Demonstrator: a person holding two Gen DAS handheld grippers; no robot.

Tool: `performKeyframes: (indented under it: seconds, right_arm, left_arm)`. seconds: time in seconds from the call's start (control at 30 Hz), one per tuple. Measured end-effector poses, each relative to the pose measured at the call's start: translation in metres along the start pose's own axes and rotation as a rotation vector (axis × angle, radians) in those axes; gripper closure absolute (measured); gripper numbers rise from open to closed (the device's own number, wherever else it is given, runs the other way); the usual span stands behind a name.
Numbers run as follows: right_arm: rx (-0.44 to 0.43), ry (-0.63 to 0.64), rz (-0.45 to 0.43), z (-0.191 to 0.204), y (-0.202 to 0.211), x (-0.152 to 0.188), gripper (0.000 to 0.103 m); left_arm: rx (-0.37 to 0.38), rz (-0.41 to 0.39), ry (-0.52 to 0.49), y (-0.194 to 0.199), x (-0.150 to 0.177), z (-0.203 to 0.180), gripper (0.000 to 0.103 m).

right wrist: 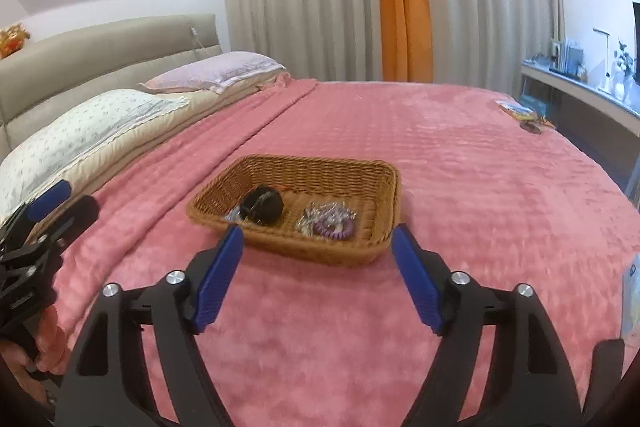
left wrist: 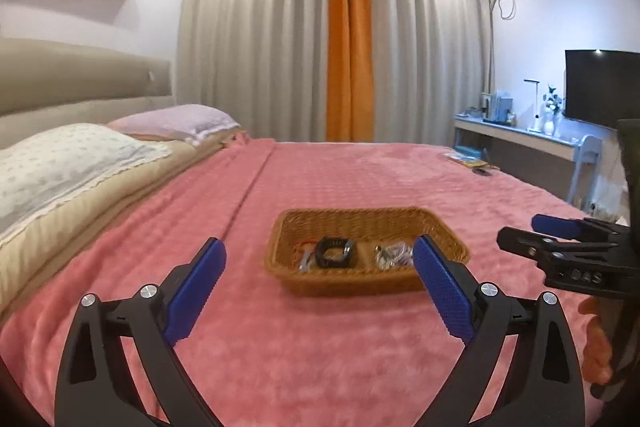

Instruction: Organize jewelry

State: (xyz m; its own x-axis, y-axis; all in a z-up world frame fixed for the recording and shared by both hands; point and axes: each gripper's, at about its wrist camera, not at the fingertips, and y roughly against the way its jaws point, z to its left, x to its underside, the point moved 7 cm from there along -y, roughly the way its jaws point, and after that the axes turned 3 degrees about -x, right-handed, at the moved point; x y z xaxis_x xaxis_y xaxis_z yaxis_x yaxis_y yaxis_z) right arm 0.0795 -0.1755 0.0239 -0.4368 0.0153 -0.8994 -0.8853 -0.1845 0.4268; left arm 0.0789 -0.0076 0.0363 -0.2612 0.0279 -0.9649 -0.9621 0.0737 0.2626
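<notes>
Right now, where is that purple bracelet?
The purple bracelet lies inside the wicker basket on the pink bed cover, at the right front corner in the right wrist view, beside silver chains.

Pink bedspread (left wrist: 320, 187) covers the bed. Two pillows (left wrist: 60, 163) lie at its head edge. Small flat items (right wrist: 520, 113) rest near its far right corner.

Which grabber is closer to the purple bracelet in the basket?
Right. The right gripper hangs open just short of the basket, with the purple bracelet just ahead of its fingertips. The left gripper, also open, sits farther left, facing the black band.
</notes>
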Motion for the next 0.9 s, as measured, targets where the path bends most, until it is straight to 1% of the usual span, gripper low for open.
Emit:
performKeyframes:
  seconds: [0.13,0.3,0.4,0.5,0.57,0.67,0.77,0.9]
  right_arm:
    - [0.023,-0.007,-0.024,-0.004,0.003,0.023,0.025]
    - [0.072,-0.015,-0.04,-0.017,-0.004,0.037,0.025]
    - [0.088,-0.023,-0.052,-0.023,-0.011,0.043,0.025]
    - [0.1,-0.038,-0.042,-0.027,-0.018,0.051,0.025]
    - [0.106,-0.038,-0.033,-0.027,-0.021,0.055,0.025]
    - [0.114,-0.026,-0.045,-0.026,-0.019,0.056,0.025]
    - [0.121,-0.012,-0.047,-0.023,-0.02,0.058,0.025]
    - [0.12,-0.015,-0.05,-0.023,-0.019,0.059,0.025]
  left_arm:
    - [-0.022,-0.013,0.024,0.007,0.02,-0.003,0.011]
    - [-0.052,-0.026,-0.052,-0.001,0.04,-0.02,0.011]
    - [-0.063,-0.035,-0.047,-0.005,0.048,-0.026,0.011]
    - [-0.062,-0.015,-0.051,-0.012,0.054,-0.028,0.011]
    - [-0.072,-0.016,-0.049,-0.012,0.054,-0.027,0.011]
    - [-0.086,-0.02,-0.038,-0.012,0.056,-0.023,0.011]
    - [-0.092,0.003,-0.039,-0.017,0.06,-0.022,0.011]
    - [-0.099,0.008,-0.032,-0.018,0.062,-0.02,0.009]
